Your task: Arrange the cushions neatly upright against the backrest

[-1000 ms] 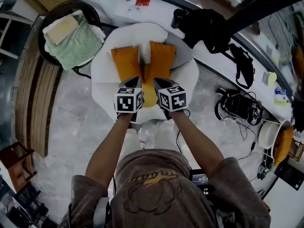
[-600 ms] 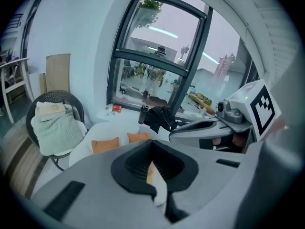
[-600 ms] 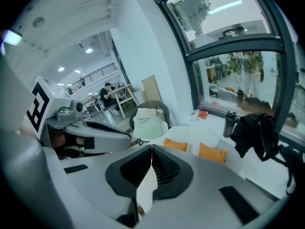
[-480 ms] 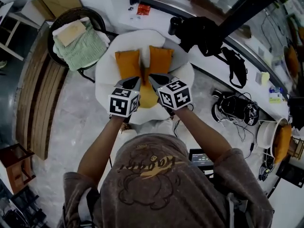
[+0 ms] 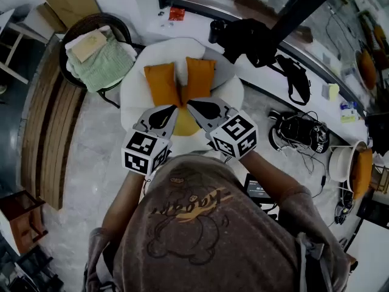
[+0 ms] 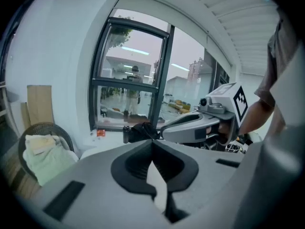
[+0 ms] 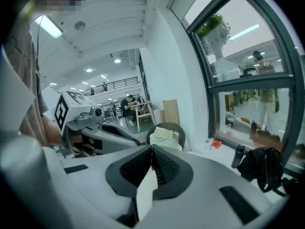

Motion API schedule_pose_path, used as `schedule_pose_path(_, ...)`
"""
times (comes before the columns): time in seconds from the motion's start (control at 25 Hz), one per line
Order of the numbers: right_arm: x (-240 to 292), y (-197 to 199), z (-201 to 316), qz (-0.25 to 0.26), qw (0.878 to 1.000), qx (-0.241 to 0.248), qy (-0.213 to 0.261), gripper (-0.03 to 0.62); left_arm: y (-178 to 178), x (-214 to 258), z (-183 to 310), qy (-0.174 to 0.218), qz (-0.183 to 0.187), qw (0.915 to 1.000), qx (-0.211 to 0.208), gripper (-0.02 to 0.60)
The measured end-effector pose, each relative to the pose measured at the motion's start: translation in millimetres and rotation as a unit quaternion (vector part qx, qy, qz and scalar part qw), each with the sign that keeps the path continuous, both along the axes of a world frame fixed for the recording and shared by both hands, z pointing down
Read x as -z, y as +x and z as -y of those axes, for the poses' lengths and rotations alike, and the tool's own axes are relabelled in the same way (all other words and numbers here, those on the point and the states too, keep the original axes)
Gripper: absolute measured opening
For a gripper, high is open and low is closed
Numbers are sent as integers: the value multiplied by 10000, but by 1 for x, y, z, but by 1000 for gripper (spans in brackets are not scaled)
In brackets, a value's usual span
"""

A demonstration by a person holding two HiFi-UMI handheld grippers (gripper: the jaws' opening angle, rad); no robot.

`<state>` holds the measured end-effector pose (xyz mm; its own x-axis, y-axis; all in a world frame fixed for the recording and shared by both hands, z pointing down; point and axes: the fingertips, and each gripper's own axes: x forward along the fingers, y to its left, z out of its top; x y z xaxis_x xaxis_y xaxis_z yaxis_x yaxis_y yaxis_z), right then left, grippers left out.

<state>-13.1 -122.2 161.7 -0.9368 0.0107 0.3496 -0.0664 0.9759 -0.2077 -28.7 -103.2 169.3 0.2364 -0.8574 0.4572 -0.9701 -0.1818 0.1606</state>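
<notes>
Yellow cushion [image 5: 187, 126] partly hidden, armchair [image 5: 130, 90] front covered

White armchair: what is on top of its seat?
A left orange cushion and a right orange cushion stand against the backrest of the white armchair. Before them a yellow cushion shows; the left gripper and right gripper cover most of it.

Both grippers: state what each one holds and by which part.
Nothing. The left gripper and the right gripper are both shut and empty, clear of the orange cushions.
</notes>
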Motion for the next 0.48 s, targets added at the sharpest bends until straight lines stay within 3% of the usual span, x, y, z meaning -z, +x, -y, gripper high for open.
schedule_pose_path(0.24,43,10,-29,651,9970,182,383,23,5,39,-27,810,-251,9964,4,5)
schedule_pose_path(0.48,68,7,-49,1176,9887,787,497,23,-1,47,-38,976,-213,9950,-20,5)
